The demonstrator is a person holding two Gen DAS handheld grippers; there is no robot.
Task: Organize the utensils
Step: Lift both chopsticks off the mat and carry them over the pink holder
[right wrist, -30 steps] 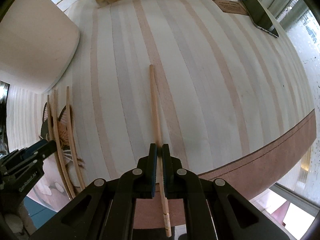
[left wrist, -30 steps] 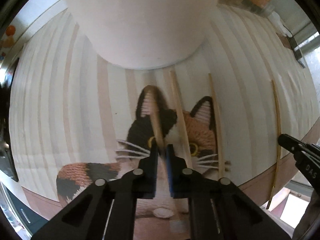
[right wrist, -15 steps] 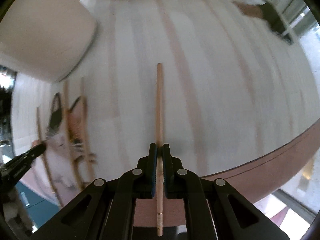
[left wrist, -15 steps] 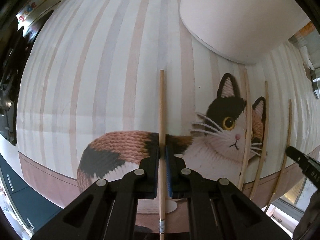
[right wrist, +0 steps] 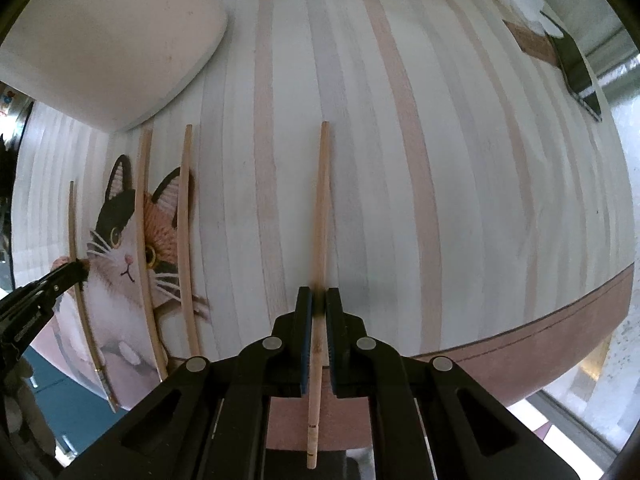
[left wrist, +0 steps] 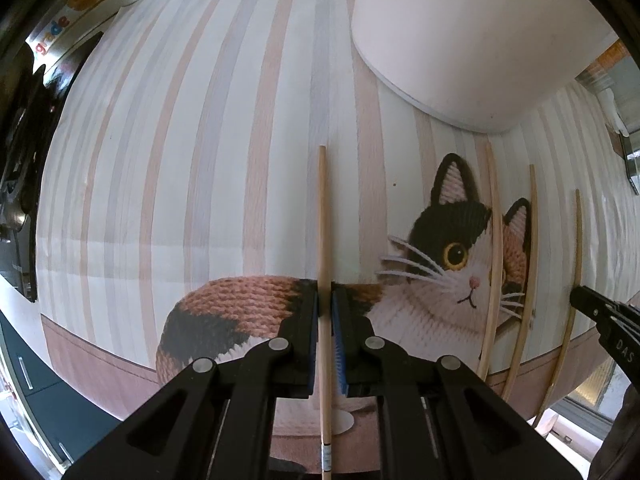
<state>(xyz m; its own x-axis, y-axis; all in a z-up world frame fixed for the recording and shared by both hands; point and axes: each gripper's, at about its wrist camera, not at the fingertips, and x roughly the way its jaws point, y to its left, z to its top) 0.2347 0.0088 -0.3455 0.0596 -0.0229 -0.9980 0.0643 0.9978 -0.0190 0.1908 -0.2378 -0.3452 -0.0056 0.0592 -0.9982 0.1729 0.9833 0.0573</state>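
My left gripper (left wrist: 325,300) is shut on a wooden chopstick (left wrist: 322,216) that points forward over the striped mat with a cat picture (left wrist: 456,256). My right gripper (right wrist: 316,300) is shut on another wooden chopstick (right wrist: 321,208), also pointing forward over the mat. Two more chopsticks (left wrist: 491,264) (left wrist: 527,264) lie side by side across the cat's face. In the right wrist view they (right wrist: 141,240) (right wrist: 183,224) lie to the left. The right gripper's chopstick shows at the right of the left wrist view (left wrist: 573,280), and the left one at the left of the right wrist view (right wrist: 76,264).
A large white container (left wrist: 472,32) stands at the back of the mat, also seen in the right wrist view (right wrist: 104,40). A dark phone-like object (right wrist: 576,68) lies at the far right. The mat's brown front edge (right wrist: 520,344) runs near the table edge.
My left gripper has carried its chopstick leftward, away from the cat's face and the white container. My right gripper holds its chopstick and has shifted slightly closer to the lying pair.
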